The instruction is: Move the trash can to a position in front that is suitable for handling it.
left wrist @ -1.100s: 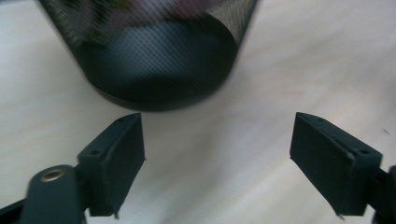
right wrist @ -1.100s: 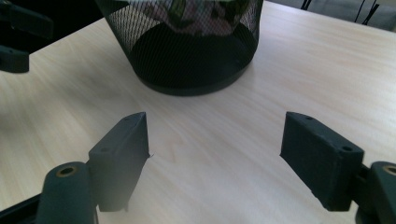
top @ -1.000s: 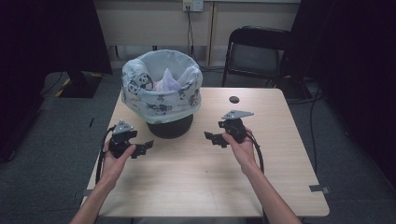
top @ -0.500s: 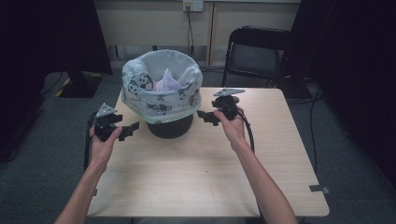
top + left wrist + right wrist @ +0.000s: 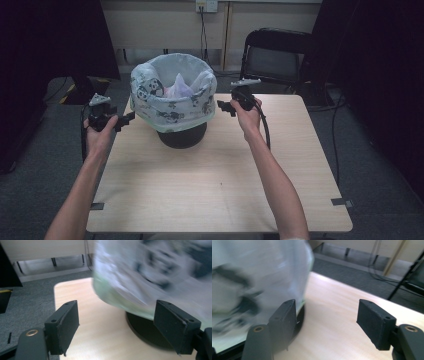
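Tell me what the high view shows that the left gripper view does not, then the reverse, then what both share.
High view alone: both forearms, the right gripper, the black folding chair and pale crumpled contents inside the bin. Left gripper view alone: the left gripper seen close up, its black jaws standing apart with nothing between them. Both share the light wooden table and the black bin lined with a white panda-print bag.

High view looks down; claw views closely flank the bin (image 5: 173, 100).
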